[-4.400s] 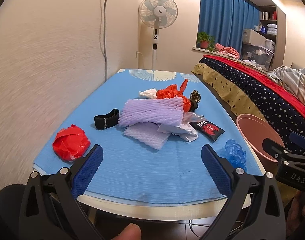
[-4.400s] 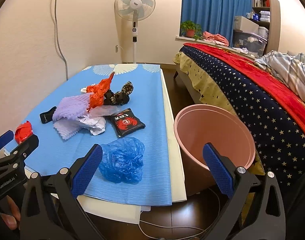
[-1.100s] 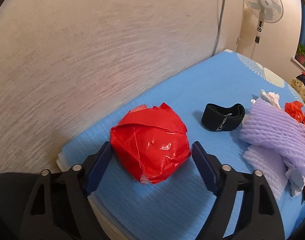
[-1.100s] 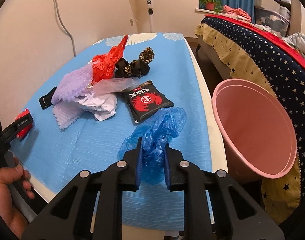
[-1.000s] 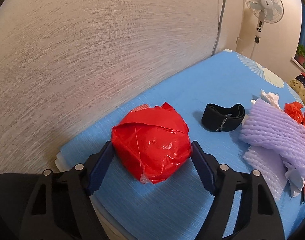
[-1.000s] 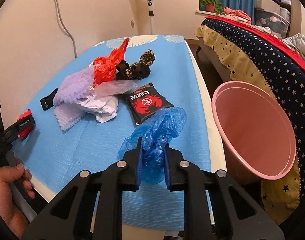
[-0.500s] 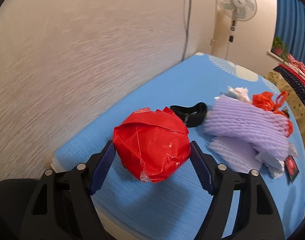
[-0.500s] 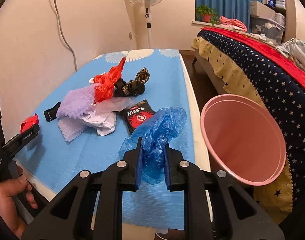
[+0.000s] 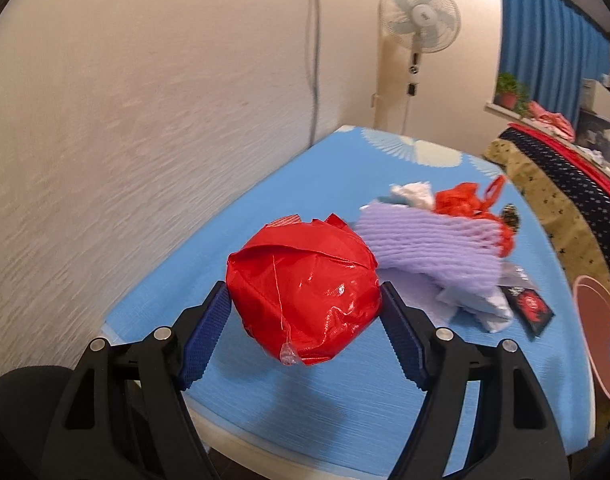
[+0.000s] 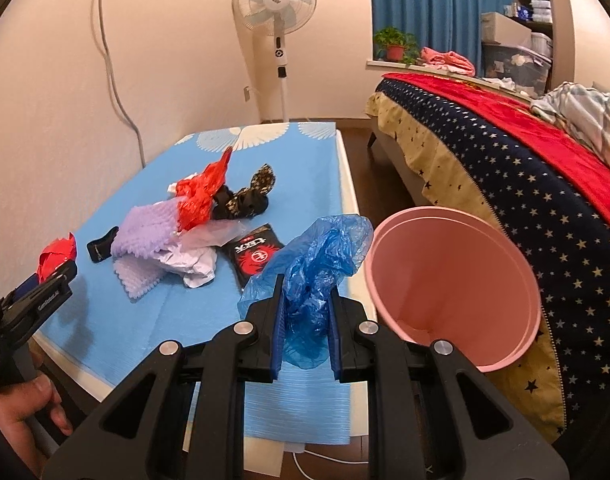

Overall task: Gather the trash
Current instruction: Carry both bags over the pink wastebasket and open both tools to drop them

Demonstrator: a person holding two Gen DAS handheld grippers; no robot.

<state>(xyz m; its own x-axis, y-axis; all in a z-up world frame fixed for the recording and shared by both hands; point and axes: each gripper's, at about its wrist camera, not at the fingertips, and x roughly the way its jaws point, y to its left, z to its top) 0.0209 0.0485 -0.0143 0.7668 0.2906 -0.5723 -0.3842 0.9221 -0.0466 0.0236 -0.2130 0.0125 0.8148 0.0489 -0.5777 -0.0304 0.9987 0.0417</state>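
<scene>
Two grippers, each loaded. From the left wrist: left gripper (image 9: pixel 303 316) clamped on one red plastic ball (image 9: pixel 303 294), held clear above the blue mat (image 9: pixel 305 396), presumably for carrying to the bin; ahead and right, one purple foam net pile (image 9: pixel 437 248), one red bag (image 9: pixel 463 200), one black sachet (image 9: pixel 527 308). From the right wrist: right gripper (image 10: pixel 305 328) pinched narrow on one crumpled blue bag (image 10: pixel 315 264), raised just left of one pink bin (image 10: pixel 453 280), seemingly lined up for dropping in; left and ahead on the mat, one black band (image 10: pixel 101 248) and one dark patterned scrunchie (image 10: pixel 249 196).
</scene>
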